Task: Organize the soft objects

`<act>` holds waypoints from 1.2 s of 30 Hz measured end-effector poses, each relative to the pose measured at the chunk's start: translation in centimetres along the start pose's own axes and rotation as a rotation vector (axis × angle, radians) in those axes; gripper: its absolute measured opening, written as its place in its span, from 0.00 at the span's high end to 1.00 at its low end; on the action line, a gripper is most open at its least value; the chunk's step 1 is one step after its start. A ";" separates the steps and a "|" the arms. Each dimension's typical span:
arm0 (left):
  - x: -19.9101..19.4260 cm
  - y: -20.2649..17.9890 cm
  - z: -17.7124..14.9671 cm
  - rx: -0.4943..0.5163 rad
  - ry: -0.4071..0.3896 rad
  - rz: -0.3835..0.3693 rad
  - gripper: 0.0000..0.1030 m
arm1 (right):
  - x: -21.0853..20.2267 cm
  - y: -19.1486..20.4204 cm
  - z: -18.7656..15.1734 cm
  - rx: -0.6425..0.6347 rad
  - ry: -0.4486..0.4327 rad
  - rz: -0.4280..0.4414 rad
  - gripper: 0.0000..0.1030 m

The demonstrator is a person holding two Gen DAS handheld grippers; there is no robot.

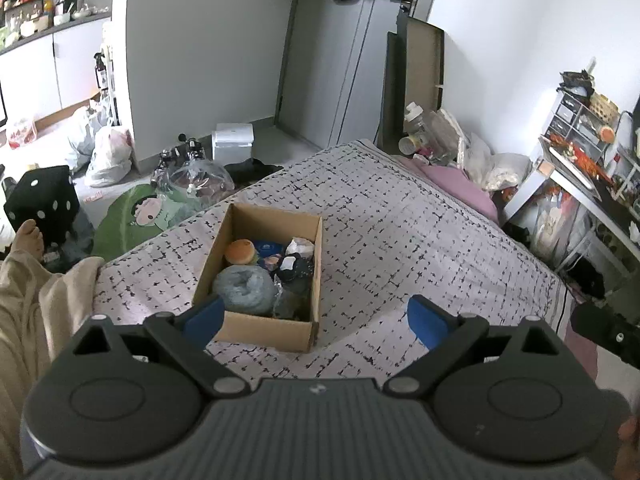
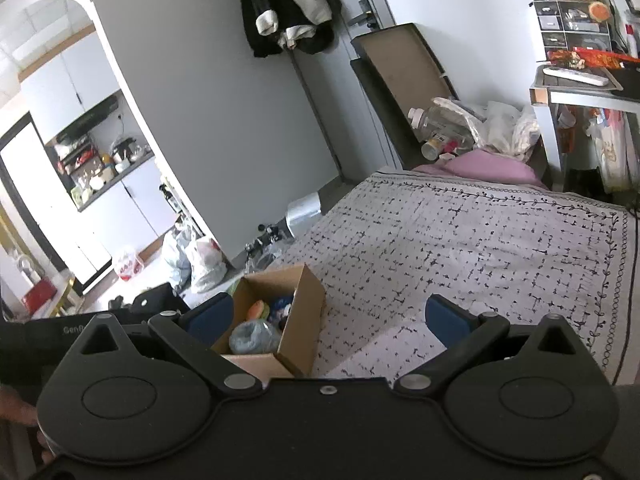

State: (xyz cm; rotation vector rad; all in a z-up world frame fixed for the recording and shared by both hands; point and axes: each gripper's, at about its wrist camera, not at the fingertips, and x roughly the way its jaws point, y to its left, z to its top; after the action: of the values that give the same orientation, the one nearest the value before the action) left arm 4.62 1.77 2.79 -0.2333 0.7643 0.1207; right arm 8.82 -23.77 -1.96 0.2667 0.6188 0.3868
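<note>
Cardboard box (image 1: 262, 280) sits on the patterned bedspread (image 1: 420, 240), near its left edge, holding the soft objects: burger toy (image 1: 241, 252), grey plush ring (image 1: 244, 286), dark items. Left gripper (image 1: 316, 320) and right gripper (image 2: 328, 320) both stand spread wide, nothing between the jaws. Judgement: packing appears complete; next move calls for locating any stray item.
</note>
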 end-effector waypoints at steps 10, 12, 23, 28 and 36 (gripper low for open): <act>-1.8 -0.1 -1.7 0.063 0.001 0.011 0.05 | -1.7 1.2 -1.3 -0.036 0.029 -0.067 0.00; -2.1 -0.1 -2.1 0.078 0.003 0.013 0.05 | -1.9 1.5 -1.6 -0.048 0.038 -0.074 0.00; -3.1 0.9 -3.6 0.072 0.029 0.046 0.05 | -2.1 3.5 -2.8 -0.142 0.083 -0.130 0.00; -3.5 0.7 -4.0 0.094 0.031 0.050 0.05 | -2.3 3.5 -3.2 -0.137 0.090 -0.126 0.00; -4.4 0.5 -4.3 0.111 0.023 0.042 0.05 | -3.2 3.3 -3.1 -0.135 0.075 -0.142 0.00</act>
State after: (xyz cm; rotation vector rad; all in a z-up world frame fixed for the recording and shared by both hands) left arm -1.51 1.03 2.73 -0.1137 0.7965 0.1151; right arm 3.69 -21.75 -1.59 0.0790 0.6782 0.3010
